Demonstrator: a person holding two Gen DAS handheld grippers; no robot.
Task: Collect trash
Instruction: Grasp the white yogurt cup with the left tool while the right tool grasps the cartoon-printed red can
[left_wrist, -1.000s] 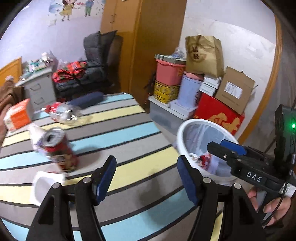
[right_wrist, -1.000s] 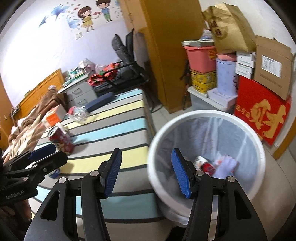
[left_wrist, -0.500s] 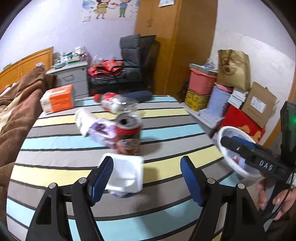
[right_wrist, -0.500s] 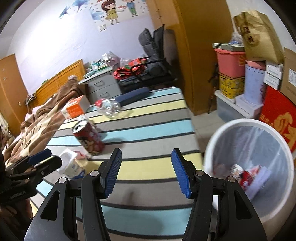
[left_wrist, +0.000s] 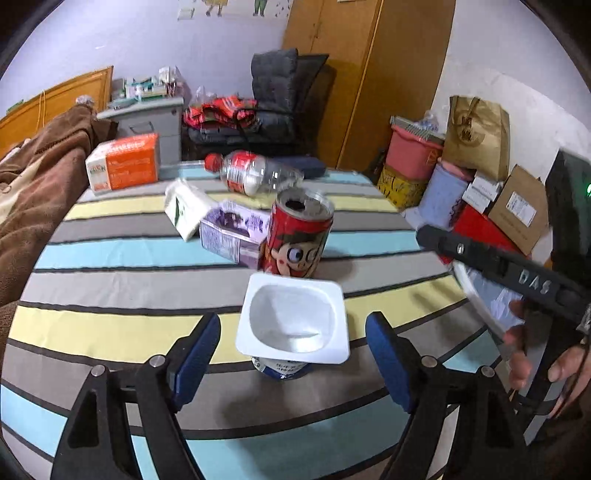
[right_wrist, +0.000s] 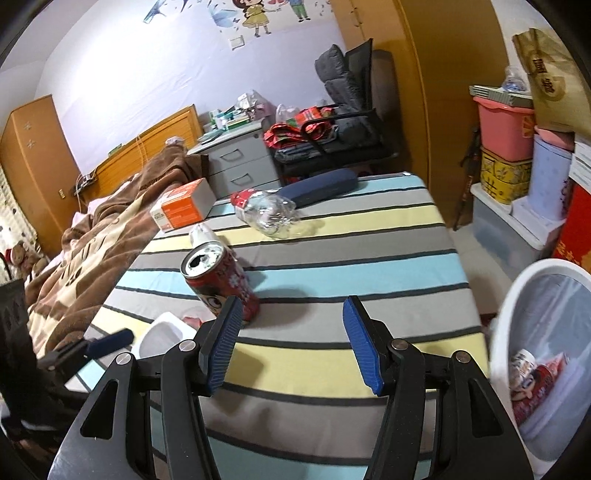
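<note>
At the far left of the striped worktop (left_wrist: 110, 332), an orange and white carton (left_wrist: 123, 166) is lying on its side beside a brown blanket (left_wrist: 33, 206). Moving right, a white packet (left_wrist: 184, 210) and a purple carton (left_wrist: 232, 236) are resting together, with a clear plastic bottle (left_wrist: 255, 175) with a red cap lying behind them. Next, an opened red can (left_wrist: 299, 236) printed with a cartoon face is standing upright. Just in front of it, an empty white yogurt cup (left_wrist: 291, 321) with a square rim is sitting upright, framed between the blue pads of the left tool (left_wrist: 291, 354), whose jaws are spread wide and holding nothing. This appears to be the approach to picking up the cup; the next move likely calls for lowering around it and closing gently, since thin plastic would crush. Further right, the right tool (right_wrist: 291, 343) is also gaping and empty. At the far right, a white bin (right_wrist: 517, 295) is already holding some red-printed trash.
</note>
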